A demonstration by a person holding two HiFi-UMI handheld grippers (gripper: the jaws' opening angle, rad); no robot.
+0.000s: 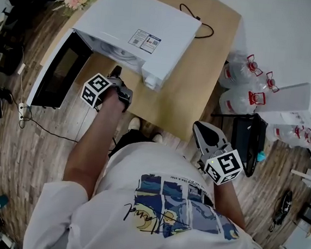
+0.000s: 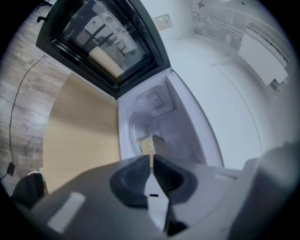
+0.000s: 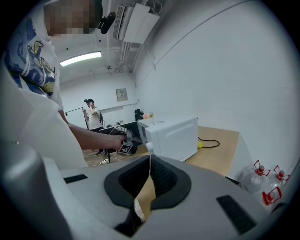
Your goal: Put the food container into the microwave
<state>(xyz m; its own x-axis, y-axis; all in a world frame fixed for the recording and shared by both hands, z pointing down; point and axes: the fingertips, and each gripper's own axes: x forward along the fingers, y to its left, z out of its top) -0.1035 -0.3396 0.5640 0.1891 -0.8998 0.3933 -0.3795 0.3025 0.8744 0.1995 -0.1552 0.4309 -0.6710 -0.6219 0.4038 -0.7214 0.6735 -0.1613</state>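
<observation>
The white microwave [image 1: 137,26] stands on the wooden table [image 1: 205,60] with its door [image 1: 59,73] swung open to the left. My left gripper [image 1: 116,71] is at the mouth of the cavity, jaws shut with nothing between them. The left gripper view looks straight into the cavity [image 2: 164,122], where a small tan shape [image 2: 147,143] shows just past my left gripper [image 2: 151,158]; I cannot tell what it is. No food container is clearly in view. My right gripper [image 1: 201,128] hangs by my body off the table's near edge, shut and empty [image 3: 150,158].
A small white object [image 1: 151,82] sits by the microwave's front corner. A black cable [image 1: 200,24] lies on the table behind it. Water jugs [image 1: 241,85] and white boxes [image 1: 305,105] stand on the floor to the right. A person [image 3: 93,117] stands far back.
</observation>
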